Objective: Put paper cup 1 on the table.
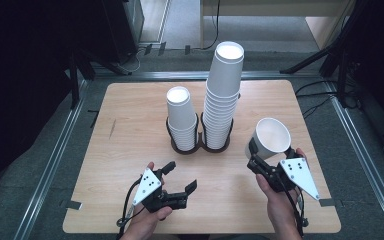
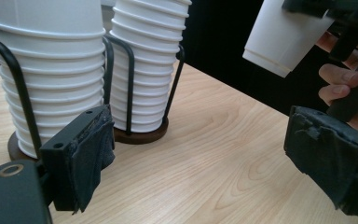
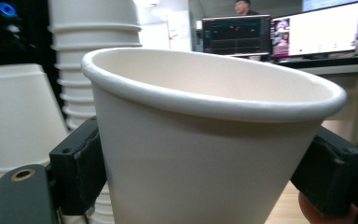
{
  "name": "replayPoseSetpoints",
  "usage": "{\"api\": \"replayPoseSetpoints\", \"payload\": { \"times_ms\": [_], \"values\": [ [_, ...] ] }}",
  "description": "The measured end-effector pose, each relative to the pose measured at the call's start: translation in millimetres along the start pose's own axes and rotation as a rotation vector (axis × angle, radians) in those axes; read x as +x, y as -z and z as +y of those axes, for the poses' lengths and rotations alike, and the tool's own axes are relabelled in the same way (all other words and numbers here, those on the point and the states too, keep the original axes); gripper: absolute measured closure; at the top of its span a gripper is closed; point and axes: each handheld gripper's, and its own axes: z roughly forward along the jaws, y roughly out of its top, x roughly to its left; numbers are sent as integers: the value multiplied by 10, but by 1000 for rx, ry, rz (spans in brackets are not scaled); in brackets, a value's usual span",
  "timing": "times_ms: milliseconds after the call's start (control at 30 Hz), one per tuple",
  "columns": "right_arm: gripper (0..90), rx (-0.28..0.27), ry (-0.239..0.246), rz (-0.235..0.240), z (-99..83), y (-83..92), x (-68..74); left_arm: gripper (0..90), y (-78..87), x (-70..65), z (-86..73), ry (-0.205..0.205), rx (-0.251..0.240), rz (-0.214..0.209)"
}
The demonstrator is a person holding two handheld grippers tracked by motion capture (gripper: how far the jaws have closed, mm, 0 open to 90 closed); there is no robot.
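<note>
Cup [image 1: 271, 137] held by right gripper [image 1: 260, 162], mouth up and tilted toward the camera, clear above the surface [image 1: 130, 150], right of the two stacks; high view also shows short stack [image 1: 182, 117] and tall stack [image 1: 223, 95] standing inverted in a twin wire holder [image 1: 200, 145]; left gripper [image 1: 181, 176] low over the surface, fingers moderately wide, nothing between them.

Left gripper view: fingers [image 2: 86, 156] apart, empty; both stacks just ahead at left; cup [image 2: 279, 39] high at right, base pointing down-left.

Right gripper view: fingers [image 3: 79, 168] clamp the cup [image 3: 205, 154] on both side walls below the rim; stacks behind at left.

Risks, judged: thin paper wall may buckle under the squeeze; tapered wall could let the cup slip; cup is upright while stacks are inverted, so it needs flipping before stacking; tall stack leans slightly, so a nudge could topple it.
</note>
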Motion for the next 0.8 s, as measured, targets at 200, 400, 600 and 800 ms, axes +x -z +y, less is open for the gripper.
{"api": "replayPoseSetpoints", "payload": {
  "times_ms": [200,400,600,800],
  "values": [
    [148,13,41,-18,-66,-91,-97,90,12,53,5,4,-2,15],
    [148,35,75,-42,-188,-216,-199,90,48,150,33,17,-13,39],
    [148,47,90,-62,-275,-337,-276,90,74,227,45,29,-15,59],
    [148,55,108,-78,-356,-486,-323,90,76,251,47,18,-13,71]
  ]
}}
